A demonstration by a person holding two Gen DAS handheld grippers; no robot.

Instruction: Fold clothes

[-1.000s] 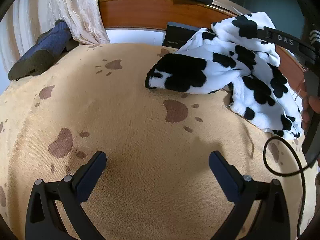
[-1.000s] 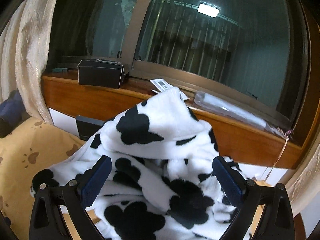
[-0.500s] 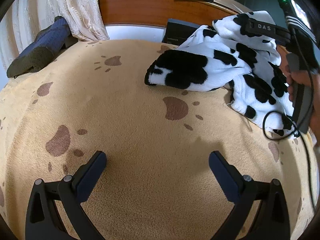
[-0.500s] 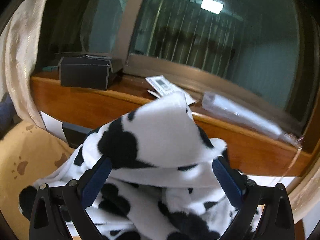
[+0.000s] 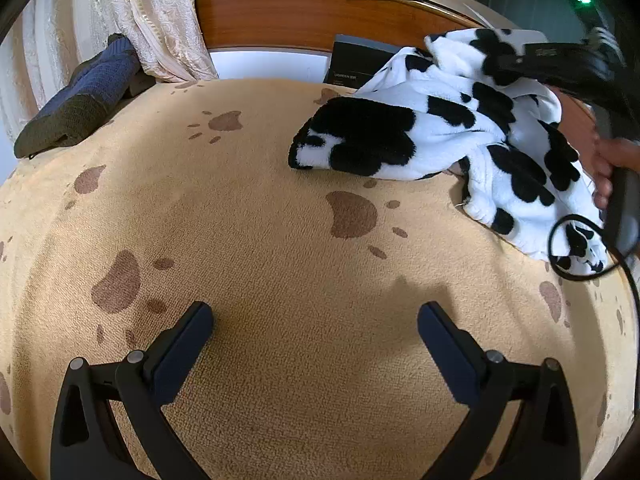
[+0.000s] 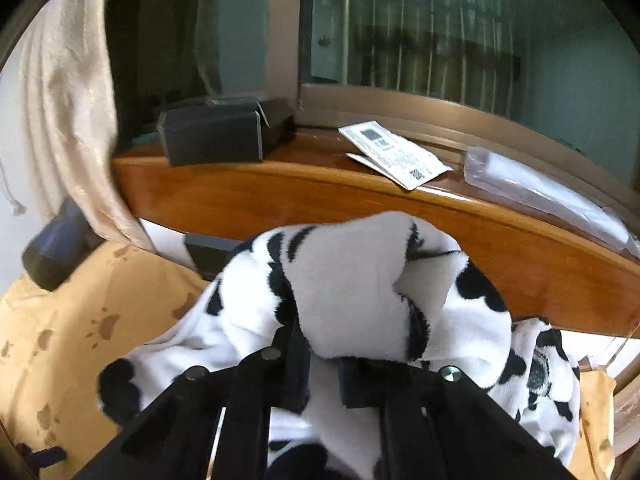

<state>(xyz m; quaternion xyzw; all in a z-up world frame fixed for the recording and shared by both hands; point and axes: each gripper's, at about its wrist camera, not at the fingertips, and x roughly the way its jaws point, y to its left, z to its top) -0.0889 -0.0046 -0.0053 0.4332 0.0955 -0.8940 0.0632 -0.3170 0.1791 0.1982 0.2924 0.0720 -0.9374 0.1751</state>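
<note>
A fluffy white garment with black cow spots (image 5: 460, 140) lies crumpled at the back right of a tan blanket with brown paw prints (image 5: 260, 240). My right gripper (image 6: 324, 372) has just closed and is shut on a bunched fold of that cow-print garment (image 6: 360, 300), which bulges up above the jaws. In the left wrist view the right gripper (image 5: 560, 68) reaches over the garment from the right, a hand (image 5: 608, 168) on its handle. My left gripper (image 5: 316, 328) hovers open over bare blanket, well in front of the garment, with nothing between its fingers.
A dark blue knit garment (image 5: 80, 108) lies at the back left under a cream curtain (image 5: 160, 20). A wooden sill (image 6: 360, 200) runs behind the bed with a dark box (image 6: 216, 136), a leaflet (image 6: 396, 156) and a plastic sleeve (image 6: 540, 196). Another dark box (image 5: 360, 68) leans below the sill.
The right gripper's jaws went from wide apart to closed on a fold of the cow-print garment, after tipping downward toward it. The left gripper has stayed still and open.
</note>
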